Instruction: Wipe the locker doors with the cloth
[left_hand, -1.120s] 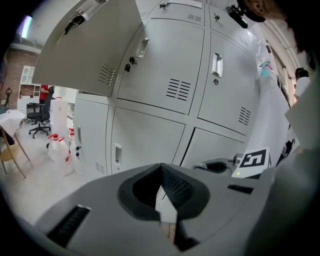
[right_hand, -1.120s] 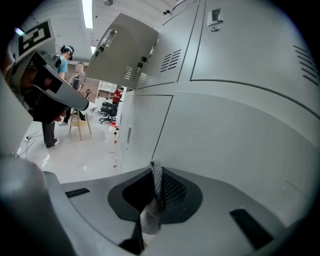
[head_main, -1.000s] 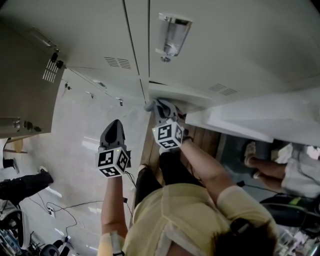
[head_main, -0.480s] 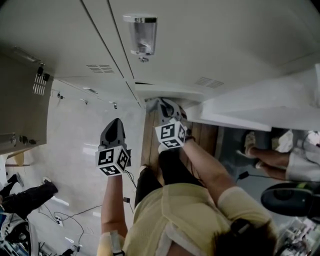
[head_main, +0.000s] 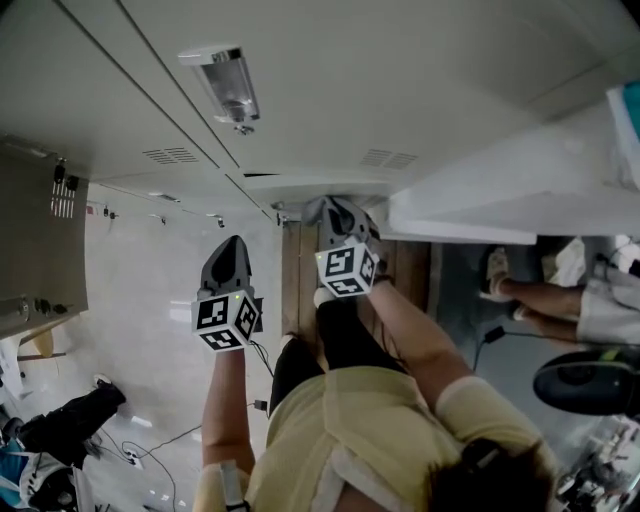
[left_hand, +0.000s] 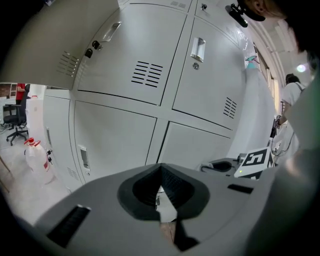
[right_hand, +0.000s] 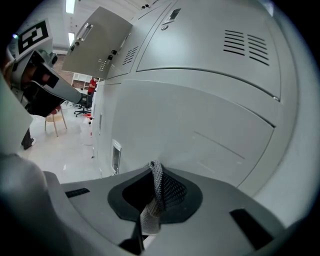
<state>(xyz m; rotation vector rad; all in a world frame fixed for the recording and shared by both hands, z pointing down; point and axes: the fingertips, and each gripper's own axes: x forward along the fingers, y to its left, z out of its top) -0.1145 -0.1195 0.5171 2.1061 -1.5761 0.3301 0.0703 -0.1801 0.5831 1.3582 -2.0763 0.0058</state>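
Observation:
Pale grey locker doors (head_main: 400, 80) fill the top of the head view, with a metal handle (head_main: 228, 85) on one of them. My right gripper (head_main: 336, 207) is low down against a bottom locker door (right_hand: 200, 100) and is shut on a grey mesh cloth (right_hand: 157, 192) that sticks up between its jaws. My left gripper (head_main: 228, 250) hangs to the left, away from the lockers (left_hand: 125, 60). Its jaws (left_hand: 161, 172) meet with nothing in them.
An open locker door (head_main: 40, 240) juts out at the left. A white ledge (head_main: 500, 200) runs along the right, with a seated person's legs (head_main: 545, 300) below it. Cables (head_main: 150, 440) lie on the floor. A bottle (left_hand: 36, 155) and an office chair (left_hand: 12, 117) stand far left.
The view has swung, so the locker handle drifts left. My right gripper has shifted a little to the right along the bottom door with the cloth. My left gripper has stayed put.

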